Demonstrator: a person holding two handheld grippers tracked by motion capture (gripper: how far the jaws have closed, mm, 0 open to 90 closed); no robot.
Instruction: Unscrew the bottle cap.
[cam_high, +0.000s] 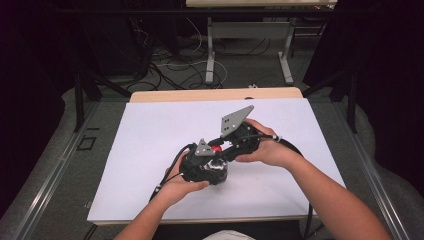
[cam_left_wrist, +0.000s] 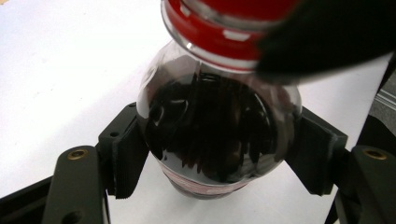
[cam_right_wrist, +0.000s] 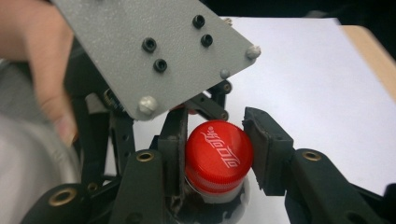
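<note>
My left claw (cam_left_wrist: 219, 149) is closest to view, clamped on the dark belly of the one bottle (cam_left_wrist: 219, 135), which stands upright mid-table (cam_high: 150, 130). My right claw (cam_right_wrist: 215, 156) pinches the single red cap (cam_right_wrist: 218, 154), pads on opposite sides. The cap sits straight up the bottle's long axis from the left claw, so the twist should turn about that line.

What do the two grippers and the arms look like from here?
Both grippers, left and right, are black, each topped by a grey triangular plate with black screws. Jaws carry ribbed black pads and brass-ringed pivots. Black cables trail from each. Forearms are bare, no sleeves.
</note>
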